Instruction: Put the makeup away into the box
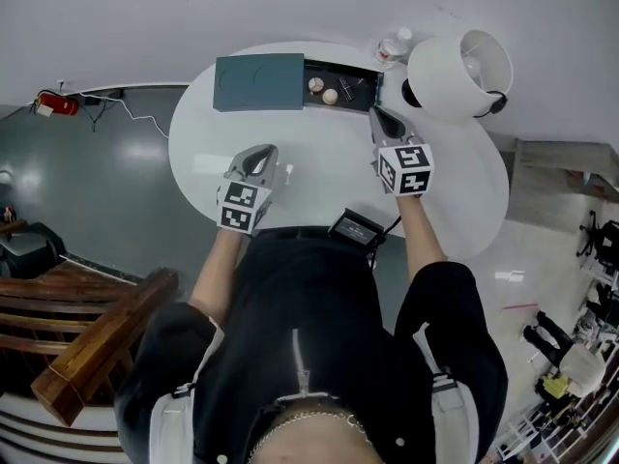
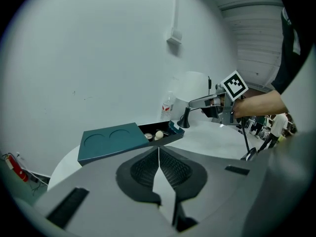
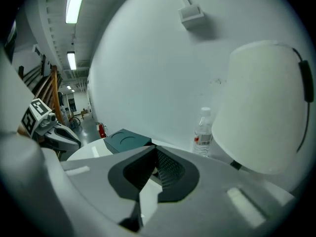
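The person's black top (image 1: 300, 356) lies nearest in the head view, and both arms reach past it over the round white table (image 1: 319, 177). The left gripper (image 1: 261, 155) and the right gripper (image 1: 384, 121) hang above the tabletop, well apart. At the far edge sits the teal box (image 1: 259, 82), its dark tray exposed with the makeup (image 1: 330, 96) inside, near a white lamp (image 1: 459, 71) and a bottle (image 1: 394, 44).

In the left gripper view the jaws are pressed together with nothing between them; beyond them are the box (image 2: 111, 139) and the makeup (image 2: 158, 134).

In the right gripper view the jaws are clenched and empty. The box (image 3: 126, 139) lies ahead, with the bottle (image 3: 202, 132) and the lamp (image 3: 261, 117) to the right.
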A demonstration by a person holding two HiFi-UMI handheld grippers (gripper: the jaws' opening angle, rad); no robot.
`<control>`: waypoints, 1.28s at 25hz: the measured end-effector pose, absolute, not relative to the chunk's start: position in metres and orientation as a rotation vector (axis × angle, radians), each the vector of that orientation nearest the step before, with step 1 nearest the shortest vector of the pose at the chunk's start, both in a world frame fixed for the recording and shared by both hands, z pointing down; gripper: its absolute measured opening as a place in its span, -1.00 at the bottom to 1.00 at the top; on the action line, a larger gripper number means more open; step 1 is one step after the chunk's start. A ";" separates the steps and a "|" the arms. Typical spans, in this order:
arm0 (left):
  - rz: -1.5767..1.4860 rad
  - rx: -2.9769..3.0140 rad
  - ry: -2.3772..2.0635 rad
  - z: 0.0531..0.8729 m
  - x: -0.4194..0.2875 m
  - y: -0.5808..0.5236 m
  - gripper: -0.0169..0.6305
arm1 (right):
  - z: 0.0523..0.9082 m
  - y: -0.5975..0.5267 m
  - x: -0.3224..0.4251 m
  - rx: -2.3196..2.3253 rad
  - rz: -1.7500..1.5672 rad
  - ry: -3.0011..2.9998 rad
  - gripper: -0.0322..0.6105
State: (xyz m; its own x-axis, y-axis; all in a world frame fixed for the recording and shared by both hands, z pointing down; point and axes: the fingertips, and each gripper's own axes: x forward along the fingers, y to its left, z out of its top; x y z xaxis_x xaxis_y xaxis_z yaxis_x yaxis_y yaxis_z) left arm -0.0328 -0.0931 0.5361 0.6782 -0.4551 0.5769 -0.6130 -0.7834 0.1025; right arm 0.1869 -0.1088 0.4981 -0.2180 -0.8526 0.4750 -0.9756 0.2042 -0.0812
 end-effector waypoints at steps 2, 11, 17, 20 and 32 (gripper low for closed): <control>0.770 2.629 -0.837 0.530 -0.026 -0.089 -0.91 | 0.491 -0.096 0.186 1.750 0.525 -2.170 -0.89; 0.756 2.691 -0.801 0.514 -0.002 -0.079 -0.90 | 0.485 -0.057 0.178 1.774 0.528 -2.179 -0.89; 0.754 2.704 -0.798 0.513 0.005 -0.078 -0.91 | 0.482 -0.053 0.175 1.764 0.504 -2.183 -0.89; 0.741 2.694 -0.814 0.514 0.006 -0.077 -0.90 | 0.482 -0.052 0.176 1.758 0.496 -2.181 -0.89; 0.741 2.674 -0.819 0.521 0.001 -0.081 -0.90 | 0.483 -0.062 0.170 1.742 0.495 -2.180 -0.89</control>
State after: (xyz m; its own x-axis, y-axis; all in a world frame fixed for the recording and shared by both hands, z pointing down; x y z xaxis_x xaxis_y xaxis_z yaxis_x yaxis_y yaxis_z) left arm 0.0013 -0.0812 0.5208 0.7130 -0.4520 0.5360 -0.5781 -0.8116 0.0847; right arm 0.1700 -0.0623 0.4834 -0.2148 -0.8707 0.4423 -0.9764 0.2023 -0.0761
